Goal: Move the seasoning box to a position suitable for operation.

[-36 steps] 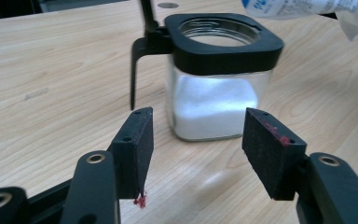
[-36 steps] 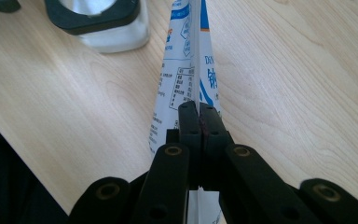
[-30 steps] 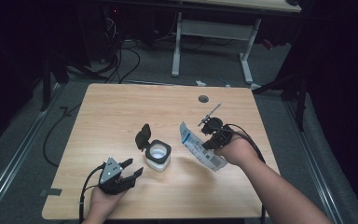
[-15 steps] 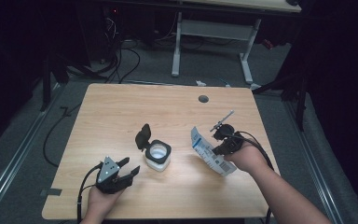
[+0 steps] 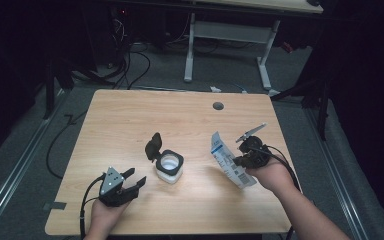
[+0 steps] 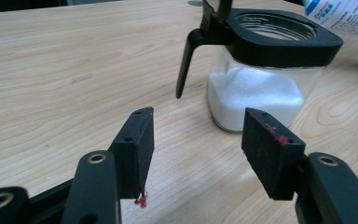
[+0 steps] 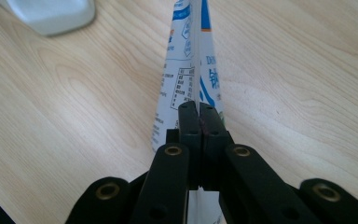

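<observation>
- The left gripper, jaws wide and empty, rests near the square glass jar with black flip-top lid, just ahead of it.
- Beyond the jar, the right gripper pinches the white-and-blue printed paper packet, its long axis slanting toward the jar.

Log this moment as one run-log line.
left gripper: open, beside jar | right gripper: shut on packet, above table | jar lid: flipped open
</observation>
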The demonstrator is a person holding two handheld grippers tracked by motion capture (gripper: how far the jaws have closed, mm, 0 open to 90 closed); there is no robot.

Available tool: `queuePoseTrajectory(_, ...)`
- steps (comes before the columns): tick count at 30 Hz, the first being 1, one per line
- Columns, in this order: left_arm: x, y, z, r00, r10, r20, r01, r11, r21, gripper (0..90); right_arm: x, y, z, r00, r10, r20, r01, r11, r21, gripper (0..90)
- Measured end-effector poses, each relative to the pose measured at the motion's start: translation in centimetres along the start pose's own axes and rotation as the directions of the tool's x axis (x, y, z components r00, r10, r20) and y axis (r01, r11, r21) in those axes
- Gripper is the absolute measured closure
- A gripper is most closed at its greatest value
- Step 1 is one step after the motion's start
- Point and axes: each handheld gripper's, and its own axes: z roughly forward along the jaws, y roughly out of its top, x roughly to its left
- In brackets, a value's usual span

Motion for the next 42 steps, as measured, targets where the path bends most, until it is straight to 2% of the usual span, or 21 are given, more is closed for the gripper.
queuePoseTrajectory(6, 0.9, -0.1, -0.6, 0.9999, -0.016, -0.005, 0.016, 0.9998, -0.011, 44.4, -0.1, -1.4, -0.2, 0.9996, 0.028, -0.004, -0.028, 0.995, -0.097, 90.0)
queuePoseTrajectory(8, 1.3, -0.1, -0.8, 0.9996, -0.025, -0.01, 0.025, 0.9995, -0.017, 44.4, 0.1, -1.8, -0.1, 0.9998, 0.018, 0.012, -0.016, 0.992, -0.123, 90.0)
queuePoseTrajectory(11, 1.9, -0.1, -1.1, 0.9987, -0.04, -0.033, 0.039, 0.9991, -0.016, 44.9, 0.0, -2.4, 0.2, 0.9995, 0.032, -0.009, -0.033, 0.987, -0.157, 90.0)
queuePoseTrajectory(14, 2.3, -0.1, -1.3, 0.9976, -0.058, -0.038, 0.057, 0.9981, -0.024, 45.3, -0.2, -2.8, 0.4, 0.9989, 0.044, -0.014, -0.046, 0.98, -0.193, 90.0)
queuePoseTrajectory(18, 2.3, -0.1, -1.3, 0.9983, -0.037, -0.044, 0.036, 0.9993, -0.01, 45.8, -0.3, -3.3, 0.4, 0.998, 0.062, -0.016, -0.064, 0.968, -0.244, 90.0)
queuePoseTrajectory(20, 2.1, 0.0, -1.1, 0.9977, -0.013, -0.067, 0.015, 0.9996, 0.022, 47.2, -0.5, -3.5, 0.4, 0.9969, 0.072, -0.032, -0.078, 0.958, -0.275, 90.0)
queuePoseTrajectory(21, 2.1, 0.0, -1.0, 0.9976, -0.009, -0.068, 0.011, 0.9995, 0.029, 47.6, -0.5, -3.6, 0.4, 0.9963, 0.078, -0.034, -0.085, 0.952, -0.293, 90.0)
queuePoseTrajectory(23, 2.0, 0.0, -0.9, 0.9974, 0.01, -0.071, -0.006, 0.9985, 0.053, 47.8, -0.6, -3.8, 0.5, 0.9955, 0.086, -0.04, -0.094, 0.947, -0.306, 90.0)
queuePoseTrajectory(24, 1.9, 0.0, -0.8, 0.9971, 0.02, -0.073, -0.015, 0.9979, 0.062, 47.8, -0.5, -3.9, 0.6, 0.9959, 0.084, -0.032, -0.09, 0.944, -0.319, 90.0)
queuePoseTrajectory(26, 1.8, 0.0, -0.7, 0.9965, 0.038, -0.074, -0.032, 0.9969, 0.072, 47.7, -0.5, -4.2, 0.8, 0.9942, 0.097, -0.046, -0.107, 0.935, -0.339, 90.0)
queuePoseTrajectory(30, 2.0, 0.0, -0.9, 0.9973, 0.029, -0.068, -0.024, 0.9974, 0.068, 46.7, -0.3, -4.8, 1.4, 0.9947, 0.099, -0.026, -0.102, 0.921, -0.376, 90.0)
queuePoseTrajectory(35, 3.0, -0.2, -1.5, 0.9976, 0.004, -0.07, 0.001, 0.9978, 0.066, 46.7, -0.3, -5.3, 2.0, 0.9919, 0.123, -0.033, -0.124, 0.885, -0.449, 90.0)
queuePoseTrajectory(37, 3.2, -0.3, -1.8, 0.9975, 0.002, -0.071, 0.003, 0.9979, 0.064, 46.7, -0.2, -5.5, 2.2, 0.9911, 0.13, -0.026, -0.128, 0.876, -0.465, 90.0)
queuePoseTrajectory(41, 3.4, -0.4, -1.8, 0.9976, 0.012, -0.068, -0.007, 0.9972, 0.075, 46.7, -0.2, -5.8, 2.6, 0.9904, 0.136, -0.026, -0.13, 0.852, -0.507, 90.0)
queuePoseTrajectory(42, 3.3, -0.5, -1.7, 0.9977, 0.01, -0.067, -0.005, 0.9972, 0.075, 46.7, -0.2, -5.9, 2.7, 0.9901, 0.138, -0.025, -0.132, 0.85, -0.511, 90.0)
